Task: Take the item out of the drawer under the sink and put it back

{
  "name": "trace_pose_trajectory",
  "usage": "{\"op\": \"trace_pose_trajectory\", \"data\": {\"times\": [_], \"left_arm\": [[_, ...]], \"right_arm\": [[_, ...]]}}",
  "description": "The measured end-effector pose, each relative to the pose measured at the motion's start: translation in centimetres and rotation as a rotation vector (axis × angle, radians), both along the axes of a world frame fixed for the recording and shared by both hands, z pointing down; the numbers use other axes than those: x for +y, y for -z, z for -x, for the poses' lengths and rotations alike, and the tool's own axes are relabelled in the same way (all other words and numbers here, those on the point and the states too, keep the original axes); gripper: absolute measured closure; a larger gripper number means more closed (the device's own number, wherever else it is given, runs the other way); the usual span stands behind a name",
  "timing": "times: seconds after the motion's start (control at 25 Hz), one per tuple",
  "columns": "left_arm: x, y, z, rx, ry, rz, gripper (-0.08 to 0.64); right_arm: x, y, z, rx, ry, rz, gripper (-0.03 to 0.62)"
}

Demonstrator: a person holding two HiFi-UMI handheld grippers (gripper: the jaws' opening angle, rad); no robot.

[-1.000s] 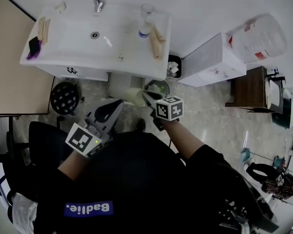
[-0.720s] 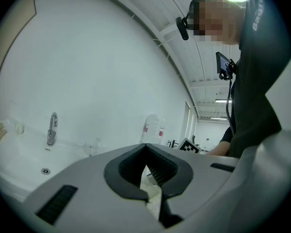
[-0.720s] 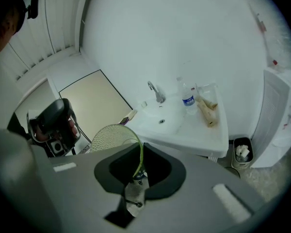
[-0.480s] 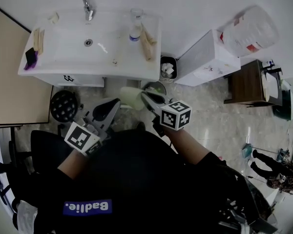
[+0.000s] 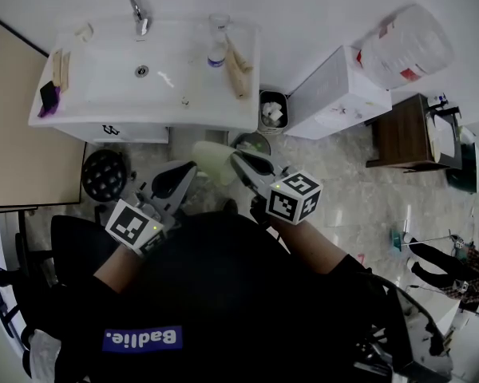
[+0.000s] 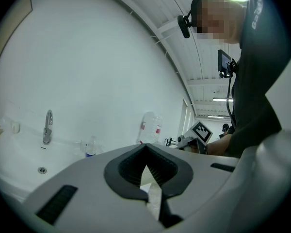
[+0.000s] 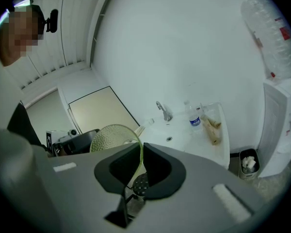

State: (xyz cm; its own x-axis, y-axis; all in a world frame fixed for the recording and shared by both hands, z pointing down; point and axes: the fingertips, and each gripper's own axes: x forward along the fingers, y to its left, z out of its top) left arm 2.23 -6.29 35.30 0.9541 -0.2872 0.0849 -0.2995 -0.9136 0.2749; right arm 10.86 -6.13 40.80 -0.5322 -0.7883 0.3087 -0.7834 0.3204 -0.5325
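Two grippers hang in front of the person, short of the sink (image 5: 96,82). Only one of them carries anything. Farthest left, the left gripper (image 5: 188,168) has its jaws drawn together on nothing; its own view shows only floor through the thin slit between the pads. Just to the right of its tips, between the two grippers, is the task's item, a pale green textured bowl (image 5: 210,159). It is out of the drawer and held in the air in front of the cabinet. The right gripper (image 5: 238,159) is clamped on the bowl's rim. Its own view shows the rim edge-on between the pads, with the dish rising up and to the left of the fingers, so the bowl stands roughly on edge rather than flat. Its open face cannot be made out for certain. The white drawer front (image 5: 136,130) lies ahead of both sets of fingers and to their left, lower down under the basin. Whether it is pulled out cannot be told from above. The empty left gripper appears to be the nearer one to that front, so it looks better placed to work the drawer. The right gripper would need to swing the bowl left and downward to return it.
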Motion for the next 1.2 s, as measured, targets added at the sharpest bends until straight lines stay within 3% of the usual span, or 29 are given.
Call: {"op": "trace_pose_trajectory", "data": {"times": [0.4, 0.64, 1.2], "left_arm": [[0.4, -0.3, -0.2, -0.040, 0.002, -0.023, 0.569], [0.7, -0.2, -0.1, -0.024, 0.012, -0.008, 0.569], [1.9, -0.6, 0.4, -0.025, 0.036, 0.012, 0.569]], "right_arm": [[0.3, 0.7, 0.4, 0.015, 0.002, -0.038, 0.571], [0.7, 0.7, 0.3, 0.013, -0.003, -0.041, 0.571], [1.6, -1.4, 0.4, 0.029, 0.009, -0.002, 0.571]]}}
